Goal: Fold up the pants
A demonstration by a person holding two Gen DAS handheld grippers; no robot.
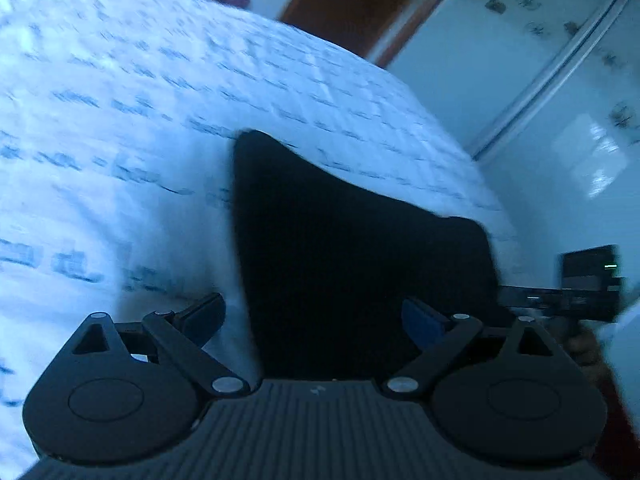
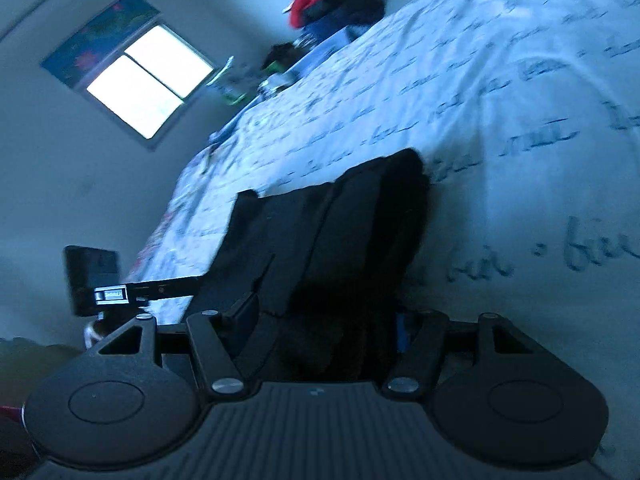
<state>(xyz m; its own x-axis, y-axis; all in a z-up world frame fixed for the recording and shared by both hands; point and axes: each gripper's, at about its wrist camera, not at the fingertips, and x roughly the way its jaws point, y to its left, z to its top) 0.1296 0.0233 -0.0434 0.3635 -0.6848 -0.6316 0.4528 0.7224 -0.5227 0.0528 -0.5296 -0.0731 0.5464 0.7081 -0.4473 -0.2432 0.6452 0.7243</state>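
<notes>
Left gripper (image 1: pixel 314 316): fingers spread wide, nothing pinched. The dark folded fabric pants (image 1: pixel 344 256) fill the lower middle of my left wrist frame, starting right between the fingers and running up to a pointed corner near frame centre.

Right gripper (image 2: pixel 326 320): fingers part open; pants (image 2: pixel 328 240) sit in the gap, no pads pressing that I can see, so I read it as not gripping.

Key relation: the pants lie straight ahead of both pairs of fingers, near edge at the tips, long axis running away up the frame across the white bedspread with blue script print (image 1: pixel 140 120). Both hands look about equally near.

The right view shows stacked fold layers and seams; the left shows only a flat black shape. Far: bright window (image 2: pixel 148 80) upper left in right view, glass sliding door (image 1: pixel 540 60) upper right in left view.
</notes>
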